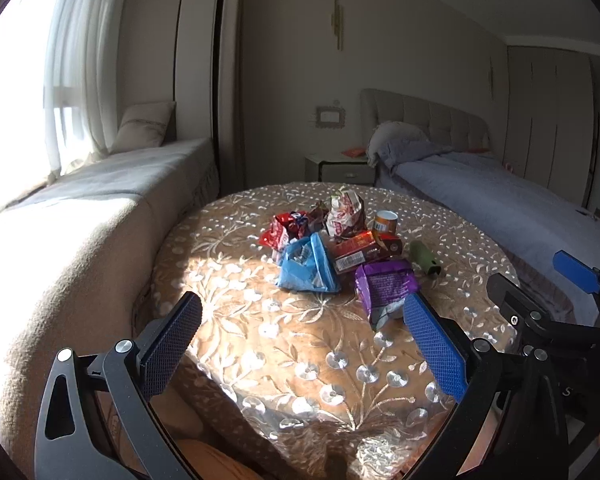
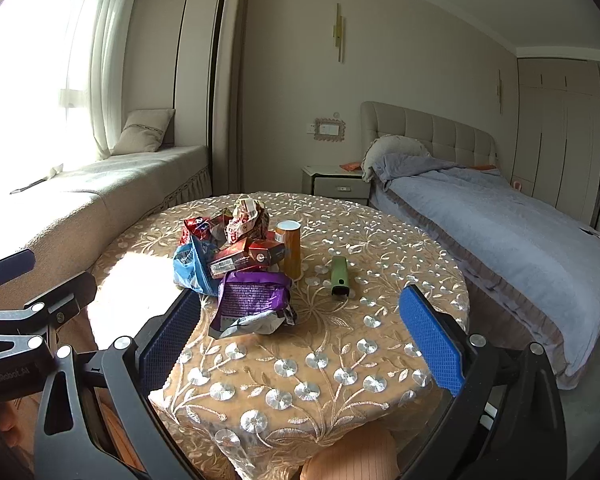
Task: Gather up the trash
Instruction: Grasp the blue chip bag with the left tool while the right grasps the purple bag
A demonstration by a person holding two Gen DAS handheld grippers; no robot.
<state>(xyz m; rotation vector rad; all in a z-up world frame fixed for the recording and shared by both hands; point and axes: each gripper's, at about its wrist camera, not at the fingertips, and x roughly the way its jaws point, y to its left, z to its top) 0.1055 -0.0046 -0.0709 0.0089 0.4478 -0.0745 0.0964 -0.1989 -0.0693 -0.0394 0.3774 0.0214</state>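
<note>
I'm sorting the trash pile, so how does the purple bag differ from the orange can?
The purple bag lies flat and crumpled with its torn end open; the orange can stands upright and keeps its shape. The bag sits at the near edge of the pile; the can stands behind it. The bag is soft foil with printed text; the can is a rigid cylinder with a pale top. Both rest on the tablecloth.

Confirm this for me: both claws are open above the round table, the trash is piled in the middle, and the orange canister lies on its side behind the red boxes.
Not quite. The orange canister stands upright, white lid on top, as the right wrist view shows. The rest holds: left claw and right claw are open above the round table, and it is behind the red boxes in the pile.
</note>
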